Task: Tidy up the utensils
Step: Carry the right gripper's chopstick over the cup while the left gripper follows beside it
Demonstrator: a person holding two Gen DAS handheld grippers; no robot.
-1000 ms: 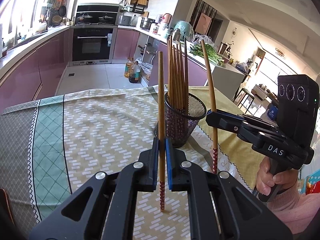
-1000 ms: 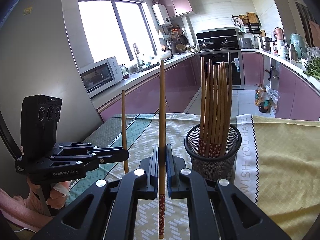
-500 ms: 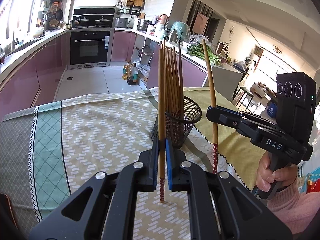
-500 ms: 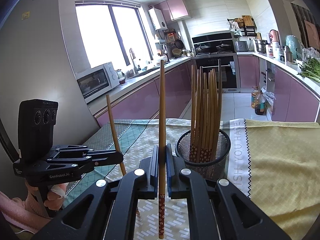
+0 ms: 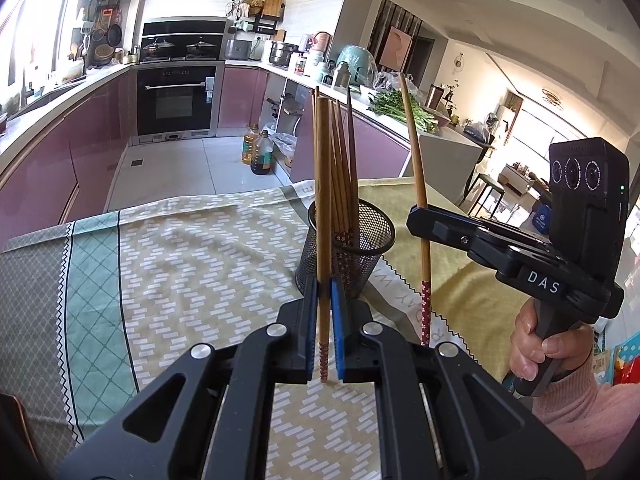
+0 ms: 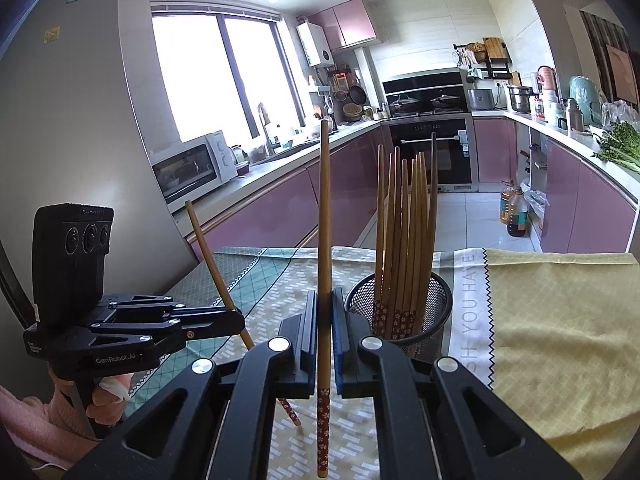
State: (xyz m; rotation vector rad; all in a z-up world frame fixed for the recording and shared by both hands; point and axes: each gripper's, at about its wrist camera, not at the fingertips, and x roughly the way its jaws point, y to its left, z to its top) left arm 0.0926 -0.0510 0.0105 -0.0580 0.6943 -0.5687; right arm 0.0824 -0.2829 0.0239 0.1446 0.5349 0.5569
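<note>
A black mesh holder (image 5: 362, 240) (image 6: 432, 308) stands on the table with several wooden chopsticks (image 6: 408, 232) upright in it. My left gripper (image 5: 325, 320) is shut on one chopstick (image 5: 323, 208), held upright just in front of the holder. In the right wrist view the left gripper (image 6: 236, 320) holds that chopstick (image 6: 212, 256) tilted. My right gripper (image 6: 324, 328) is shut on another chopstick (image 6: 325, 220), upright, to the left of the holder. In the left wrist view the right gripper (image 5: 420, 222) and its chopstick (image 5: 416, 152) are to the right of the holder.
The table carries a green-patterned cloth (image 5: 180, 264) and a yellow cloth (image 6: 560, 340). Beyond the table are purple kitchen cabinets (image 5: 48, 160), an oven (image 5: 174, 98), oil bottles (image 5: 260, 152) on the floor and a microwave (image 6: 192, 168) on the counter.
Both grippers have risen and tilted, so the holder sits lower and closer to centre in both views. The left gripper's chopstick now leans more in the right wrist view. Both grips are unchanged.
</note>
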